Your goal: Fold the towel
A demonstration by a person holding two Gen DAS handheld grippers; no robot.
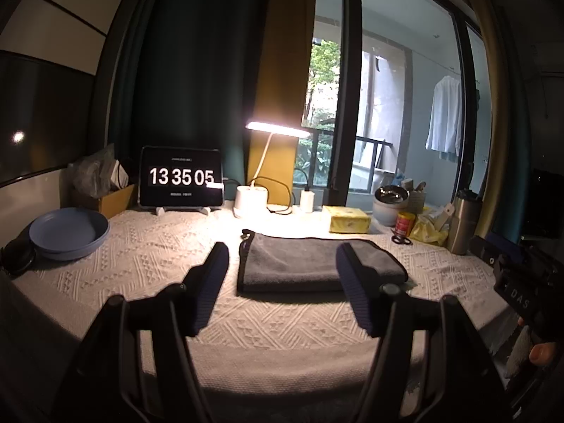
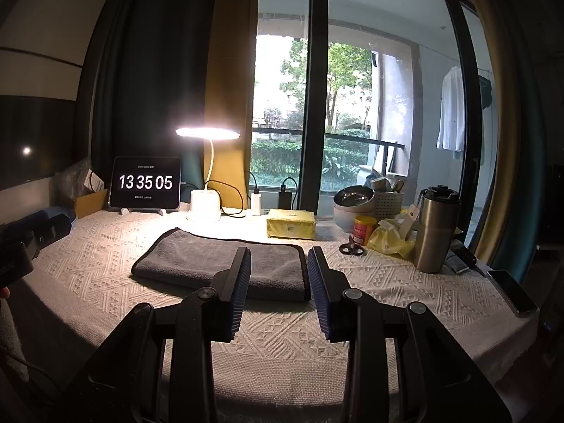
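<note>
Left gripper [image 1: 282, 257] and right gripper [image 2: 279, 259] gape empty; clock [image 2: 145, 182] reads 13 35 05.

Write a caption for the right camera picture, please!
Open right gripper hovers over the folded gray towel beside a glowing lamp.

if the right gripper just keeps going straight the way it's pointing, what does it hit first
Most likely the grey towel, at its right edge, which lies directly ahead between the open right gripper fingers. Depth is hard to judge.
</note>
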